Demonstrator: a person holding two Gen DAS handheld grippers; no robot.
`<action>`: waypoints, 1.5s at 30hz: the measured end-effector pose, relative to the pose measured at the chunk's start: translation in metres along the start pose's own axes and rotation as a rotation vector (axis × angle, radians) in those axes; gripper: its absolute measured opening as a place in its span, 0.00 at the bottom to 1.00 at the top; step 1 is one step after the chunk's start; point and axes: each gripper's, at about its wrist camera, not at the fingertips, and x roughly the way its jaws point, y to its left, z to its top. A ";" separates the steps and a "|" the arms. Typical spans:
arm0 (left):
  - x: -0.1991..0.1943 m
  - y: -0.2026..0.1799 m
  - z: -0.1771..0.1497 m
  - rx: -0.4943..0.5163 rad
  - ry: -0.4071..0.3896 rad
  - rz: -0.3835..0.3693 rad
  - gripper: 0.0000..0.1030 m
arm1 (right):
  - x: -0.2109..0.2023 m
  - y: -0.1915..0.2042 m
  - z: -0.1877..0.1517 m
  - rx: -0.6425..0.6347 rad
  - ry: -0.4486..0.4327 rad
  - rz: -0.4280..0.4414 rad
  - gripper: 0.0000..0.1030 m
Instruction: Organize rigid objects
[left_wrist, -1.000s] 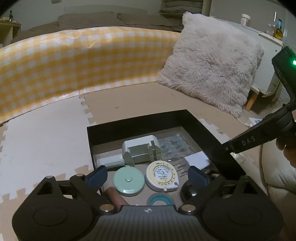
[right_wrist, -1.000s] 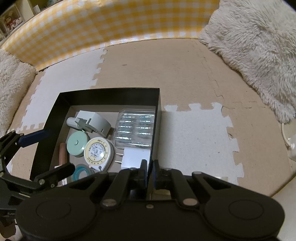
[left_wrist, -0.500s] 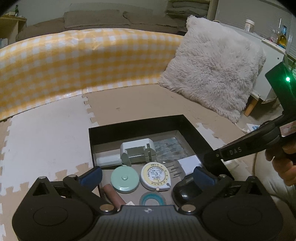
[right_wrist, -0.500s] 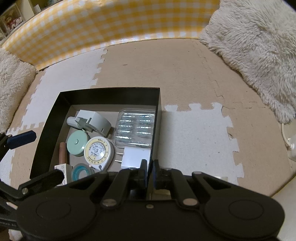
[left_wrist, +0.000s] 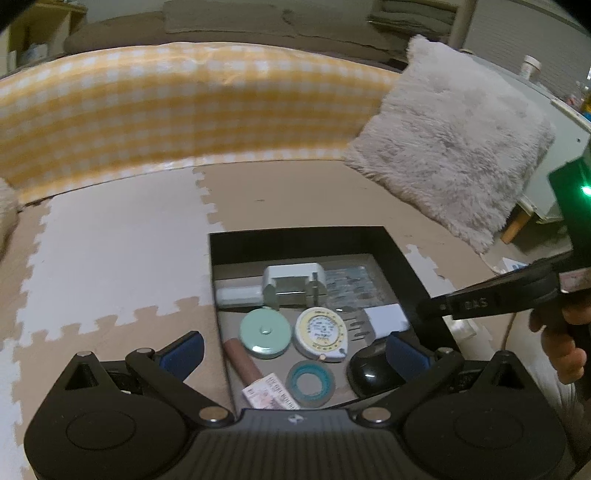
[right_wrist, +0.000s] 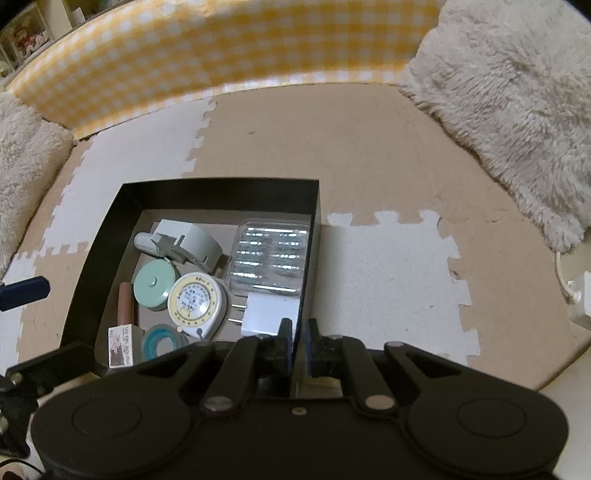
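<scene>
In the black box (right_wrist: 221, 192) on the foam floor mat (right_wrist: 369, 155), a mint tape measure (left_wrist: 265, 333), yellow-dial tape measure (left_wrist: 320, 332), teal ring (left_wrist: 309, 383) & black mouse (left_wrist: 371, 373) are seen. L claw (left_wrist: 293, 350) is spread wide above them, nothing gripped. R claw (right_wrist: 295, 345), just parted a crack, is pinched on the box's right wall.

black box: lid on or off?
Off. The black box is open-topped in both views, with the tape measures, charger and clear case inside showing. No lid is in view.
</scene>
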 end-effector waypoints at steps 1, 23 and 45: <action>-0.003 0.002 0.001 -0.009 -0.001 0.008 1.00 | -0.003 0.000 0.000 0.000 -0.005 -0.001 0.13; -0.123 0.007 0.003 -0.109 -0.116 0.161 1.00 | -0.156 0.049 -0.036 -0.002 -0.275 -0.028 0.75; -0.187 -0.008 -0.051 -0.028 -0.200 0.238 1.00 | -0.207 0.084 -0.129 -0.024 -0.466 -0.160 1.00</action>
